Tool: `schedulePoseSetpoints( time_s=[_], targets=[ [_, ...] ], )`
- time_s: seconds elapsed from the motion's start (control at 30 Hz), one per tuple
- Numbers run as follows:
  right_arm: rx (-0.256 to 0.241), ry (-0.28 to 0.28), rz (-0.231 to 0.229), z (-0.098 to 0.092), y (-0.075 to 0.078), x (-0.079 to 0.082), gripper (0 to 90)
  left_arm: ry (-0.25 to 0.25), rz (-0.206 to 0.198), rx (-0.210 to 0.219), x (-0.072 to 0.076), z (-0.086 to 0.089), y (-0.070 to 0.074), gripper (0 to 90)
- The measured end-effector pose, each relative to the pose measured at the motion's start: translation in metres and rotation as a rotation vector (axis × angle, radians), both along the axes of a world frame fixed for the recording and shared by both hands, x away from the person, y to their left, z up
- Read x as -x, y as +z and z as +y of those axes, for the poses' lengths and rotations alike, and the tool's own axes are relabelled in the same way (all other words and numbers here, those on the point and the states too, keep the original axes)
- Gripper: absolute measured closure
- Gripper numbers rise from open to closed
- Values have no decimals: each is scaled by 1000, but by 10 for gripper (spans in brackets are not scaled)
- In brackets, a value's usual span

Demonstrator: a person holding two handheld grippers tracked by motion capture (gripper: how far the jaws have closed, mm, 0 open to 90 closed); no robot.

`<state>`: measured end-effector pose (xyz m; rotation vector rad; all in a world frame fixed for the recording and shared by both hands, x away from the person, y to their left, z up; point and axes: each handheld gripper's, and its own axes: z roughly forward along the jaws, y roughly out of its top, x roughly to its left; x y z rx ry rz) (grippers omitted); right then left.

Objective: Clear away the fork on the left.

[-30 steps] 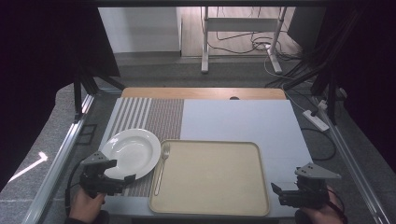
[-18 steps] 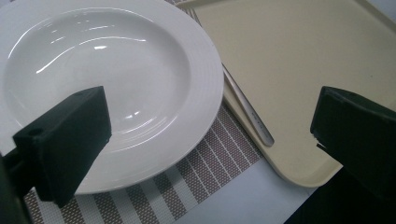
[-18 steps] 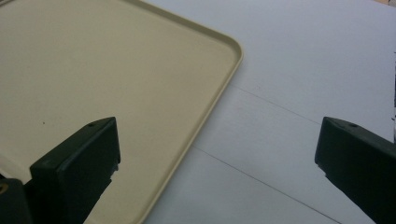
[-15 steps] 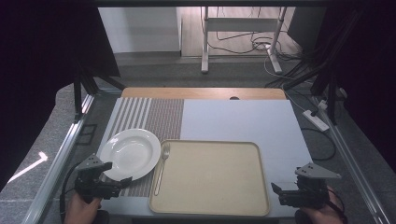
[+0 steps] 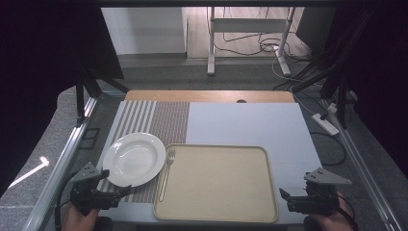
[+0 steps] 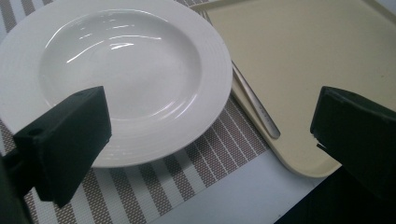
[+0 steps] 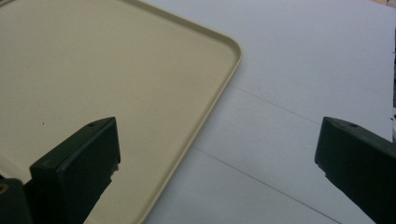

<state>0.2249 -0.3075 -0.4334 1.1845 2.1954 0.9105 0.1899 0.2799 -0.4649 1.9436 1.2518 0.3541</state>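
The desk (image 5: pixel 250 125) carries a beige tray (image 5: pixel 216 183), bare, ahead of the right claw (image 5: pixel 288 198), which gapes wide and empty. The white plate (image 5: pixel 134 159) lies just ahead of the left claw (image 5: pixel 122 192), also released. Judged step: approach; next, close on the plate's near rim. The fork (image 5: pixel 166 173) rests beyond, along the tray's edge.

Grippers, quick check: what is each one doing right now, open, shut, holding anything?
Left gripper: open, holding nothing, aimed at the white plate.
Right gripper: open, holding nothing, near the tray corner.
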Motion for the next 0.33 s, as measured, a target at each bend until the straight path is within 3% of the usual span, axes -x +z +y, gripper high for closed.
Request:
schedulePoseSetpoints(
  time_s=[0.33],
  targets=[
    [0,4,-1,-1,0,0,8,7,5,-1,-1,0,0,0]
  ],
)
